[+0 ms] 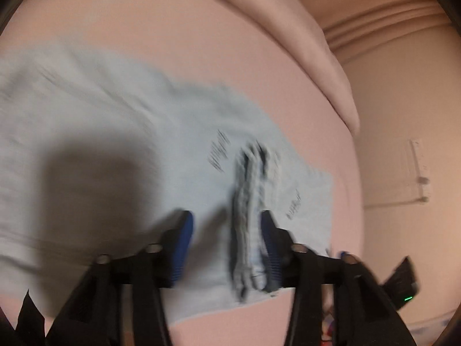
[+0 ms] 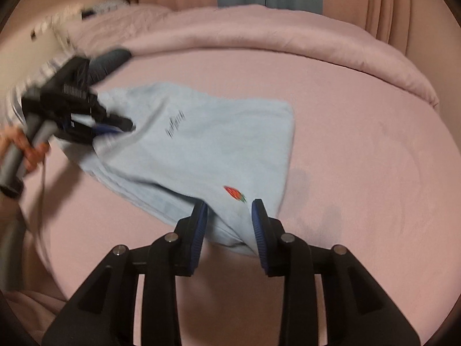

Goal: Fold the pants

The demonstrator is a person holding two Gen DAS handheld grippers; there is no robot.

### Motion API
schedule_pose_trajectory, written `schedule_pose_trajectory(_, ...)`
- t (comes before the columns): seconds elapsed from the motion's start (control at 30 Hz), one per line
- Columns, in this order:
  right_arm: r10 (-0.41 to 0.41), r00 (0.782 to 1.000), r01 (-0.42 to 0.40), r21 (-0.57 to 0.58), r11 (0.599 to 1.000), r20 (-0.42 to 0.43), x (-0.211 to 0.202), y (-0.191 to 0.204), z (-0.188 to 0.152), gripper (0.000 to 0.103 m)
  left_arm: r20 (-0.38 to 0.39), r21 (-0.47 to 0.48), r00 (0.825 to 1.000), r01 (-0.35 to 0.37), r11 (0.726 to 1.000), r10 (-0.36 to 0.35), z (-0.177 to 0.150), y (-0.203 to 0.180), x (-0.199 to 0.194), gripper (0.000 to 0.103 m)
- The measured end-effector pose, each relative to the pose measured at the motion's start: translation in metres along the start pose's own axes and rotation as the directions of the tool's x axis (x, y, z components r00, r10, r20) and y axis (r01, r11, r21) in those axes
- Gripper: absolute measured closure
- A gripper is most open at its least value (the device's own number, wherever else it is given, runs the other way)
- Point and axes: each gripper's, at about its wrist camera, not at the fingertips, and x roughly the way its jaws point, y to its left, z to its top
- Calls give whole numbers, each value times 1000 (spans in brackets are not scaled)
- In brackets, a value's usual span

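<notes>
Right claw (image 2: 229,225), blue pads narrowed around but not visibly pinching the near corner of folded pale-blue cotton pants (image 2: 201,144) on the pink bed (image 2: 360,150); left claw (image 1: 224,230) half-open, holding nothing, over the gathered waistband; fold under way, next needing firm grips.

The left gripper (image 1: 226,227) tilts downward, its blue pads standing apart. The right gripper (image 2: 229,219) tilts down too, jaws partly open. A hand (image 2: 27,150) grasps the left gripper's grey handle.
</notes>
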Motion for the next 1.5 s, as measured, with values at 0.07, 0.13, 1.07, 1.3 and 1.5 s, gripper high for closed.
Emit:
schedule_pose_trajectory(0.07, 52, 998, -53, 31, 998, 26, 1, -1, 12, 67, 23, 27, 1000, 14, 1000, -15, 0, -7, -10, 51)
schedule_pose_trajectory(0.13, 67, 997, -69, 39, 997, 36, 6, 0, 26, 66, 13, 78, 998, 65, 995, -67, -2, -27, -8, 51)
schedule_pose_trajectory(1.07, 165, 976, -191, -200, 961, -143, 98, 90, 113, 79, -9, 274, 999, -29, 961, 33, -38, -54, 30, 95)
schedule_pose_trajectory(1.3, 168, 946, -246, -274, 930, -279, 182, 131, 133, 102, -85, 207, 996, -1, 978, 19, -41, -32, 66, 94)
schedule_pose_trajectory(1.5, 269, 943, -296, -127, 947, -194, 164, 110, 166, 92, -57, 195, 998, 34, 980, -23, -42, -21, 37, 87)
